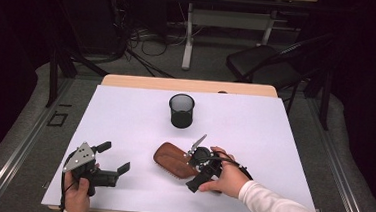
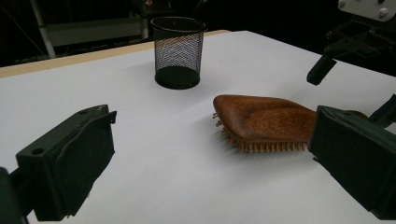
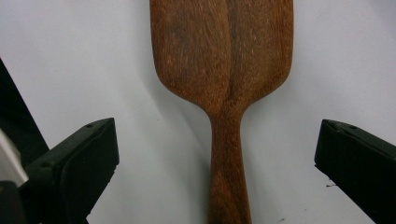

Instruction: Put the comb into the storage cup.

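Right gripper gapes astride unmarked wooden hairbrush handle.

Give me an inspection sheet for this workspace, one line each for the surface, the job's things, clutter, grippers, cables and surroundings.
Surface: white table top, wooden strip along the far edge.
Job's things: wooden hairbrush lying bristles down; black mesh cup upright beyond it, apart from it.
Clutter: nothing seen.
Grippers: left gripper open near the front left corner, holding nothing; right gripper open, jaws either side of the brush handle, not touching it.
Cables: a black cable trails from the left gripper; a tangle on the floor beyond the table.
Surroundings: dark room, black chair, second table's legs, grey floor.
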A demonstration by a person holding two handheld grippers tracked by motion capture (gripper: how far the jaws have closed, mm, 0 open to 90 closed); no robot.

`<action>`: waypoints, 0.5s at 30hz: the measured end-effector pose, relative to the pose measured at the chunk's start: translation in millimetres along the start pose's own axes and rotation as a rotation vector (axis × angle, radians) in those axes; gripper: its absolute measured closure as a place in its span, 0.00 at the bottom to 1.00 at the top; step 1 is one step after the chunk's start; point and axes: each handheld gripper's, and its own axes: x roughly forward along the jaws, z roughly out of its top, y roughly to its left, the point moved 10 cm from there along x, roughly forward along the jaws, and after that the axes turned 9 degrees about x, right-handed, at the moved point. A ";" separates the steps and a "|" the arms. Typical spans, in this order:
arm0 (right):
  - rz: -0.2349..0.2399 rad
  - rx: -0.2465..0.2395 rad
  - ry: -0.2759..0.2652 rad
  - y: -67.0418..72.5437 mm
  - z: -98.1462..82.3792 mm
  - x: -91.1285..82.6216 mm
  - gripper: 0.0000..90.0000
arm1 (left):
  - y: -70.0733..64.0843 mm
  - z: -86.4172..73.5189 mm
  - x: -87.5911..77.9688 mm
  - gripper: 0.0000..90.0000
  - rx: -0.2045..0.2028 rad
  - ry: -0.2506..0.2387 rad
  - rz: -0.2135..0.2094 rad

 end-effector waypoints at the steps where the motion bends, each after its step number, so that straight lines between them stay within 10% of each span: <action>1: -0.002 -0.001 0.002 -0.2 1.2 0.8 0.00 | 0.0 0.0 0.1 0.00 0.000 -0.001 -0.002; 15: 0.002 -0.023 0.036 -4.4 9.0 12.2 0.04 | 0.5 -0.4 0.3 0.00 -0.001 0.000 -0.001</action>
